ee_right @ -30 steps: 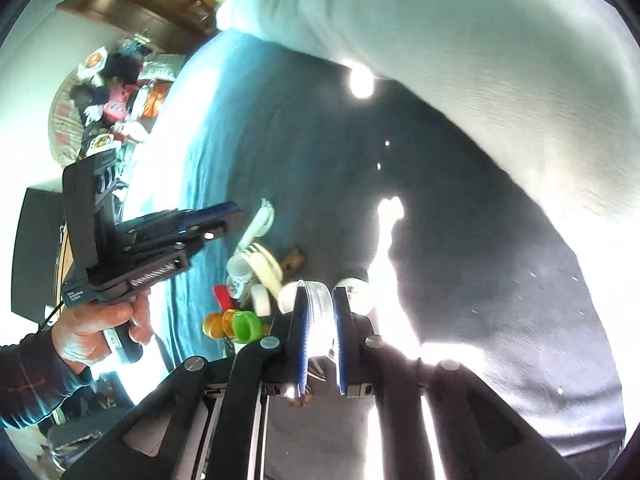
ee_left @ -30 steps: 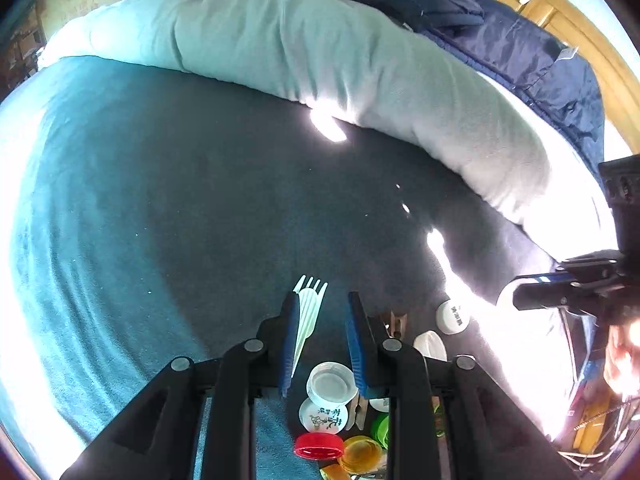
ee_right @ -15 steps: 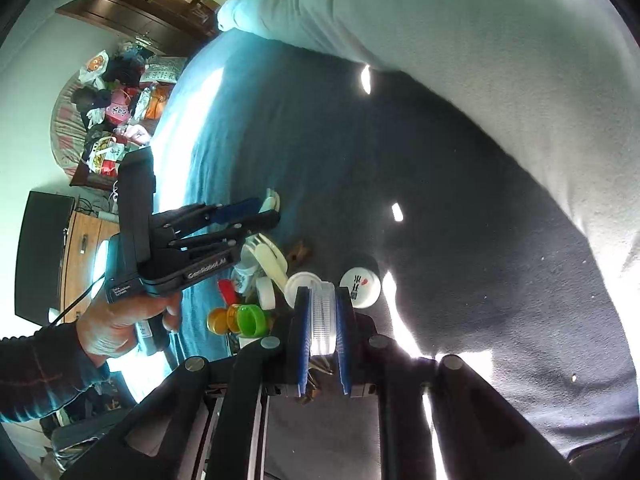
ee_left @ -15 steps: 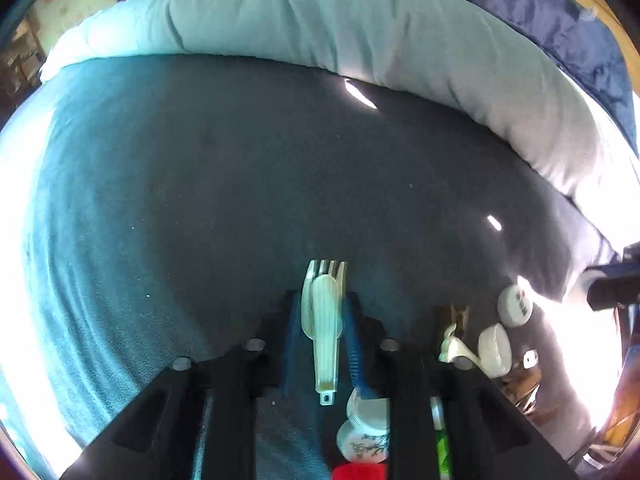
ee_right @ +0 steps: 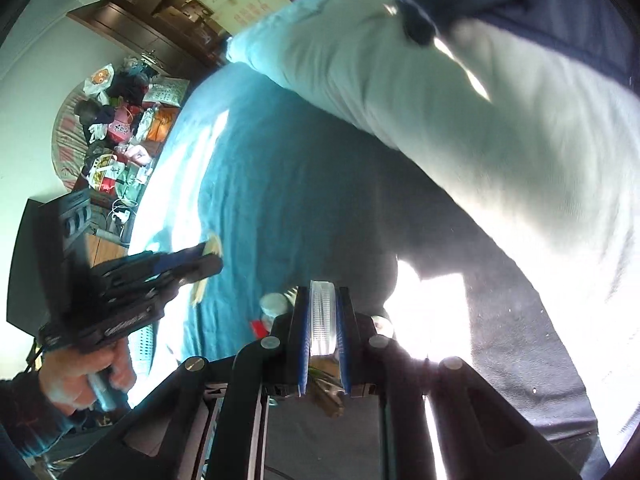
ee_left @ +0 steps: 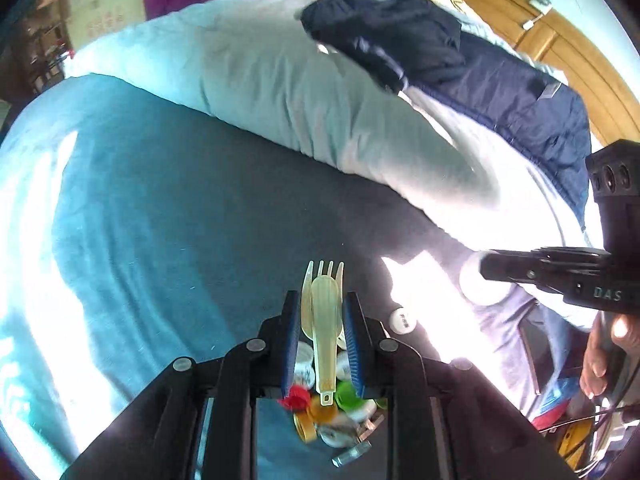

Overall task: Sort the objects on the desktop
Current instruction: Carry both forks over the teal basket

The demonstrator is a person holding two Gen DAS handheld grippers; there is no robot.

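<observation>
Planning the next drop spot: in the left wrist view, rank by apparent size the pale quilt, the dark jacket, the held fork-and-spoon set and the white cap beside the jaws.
1. Pale quilt
2. Dark jacket
3. Fork-and-spoon set, though it sits nearest the camera, so it looks bigger than it is
4. White cap

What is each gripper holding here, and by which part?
Left gripper pinches a pale plastic fork and spoon set around mid-length. Right gripper clamps a clear ribbed lid across its flat faces, edge-on.
</observation>
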